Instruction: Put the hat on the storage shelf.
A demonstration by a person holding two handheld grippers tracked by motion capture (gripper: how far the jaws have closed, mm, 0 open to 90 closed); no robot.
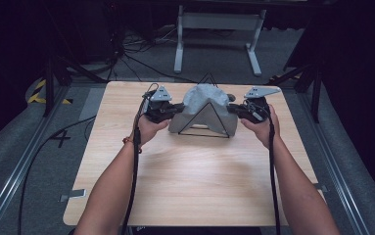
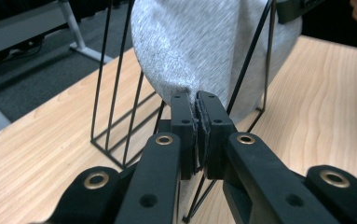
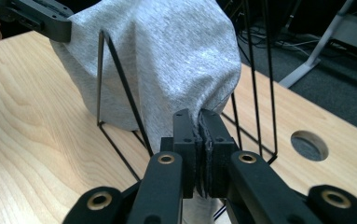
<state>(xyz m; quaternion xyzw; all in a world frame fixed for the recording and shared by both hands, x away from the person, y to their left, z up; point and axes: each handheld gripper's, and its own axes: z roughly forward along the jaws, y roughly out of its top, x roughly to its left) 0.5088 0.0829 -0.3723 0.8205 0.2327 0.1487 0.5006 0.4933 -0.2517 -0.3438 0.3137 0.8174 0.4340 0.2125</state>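
A grey cloth point(image 1: 205, 104) is draped over a black wire rack point(image 1: 203, 128) at the far middle of the wooden table point(image 1: 190, 176). My left gripper point(image 1: 174, 108) is shut on the cloth's left edge. In the left gripper view the cloth point(image 2: 199, 46) is pinched between the fingertips point(image 2: 183, 112), with the rack's wires point(image 2: 115, 88) beside it. My right gripper point(image 1: 234, 109) is shut on the cloth's right edge. The right gripper view has the cloth point(image 3: 167, 60) clamped at the gripper point(image 3: 199, 122), and the rack's wire point(image 3: 120, 70) crosses in front of the fabric.
A round hole point(image 3: 309, 145) is cut in the tabletop near the rack. Beyond the table's far edge stands a white metal frame point(image 1: 218, 34), with cables point(image 1: 141, 54) on the grey floor. Metal rails point(image 1: 23, 161) run along both sides of the table.
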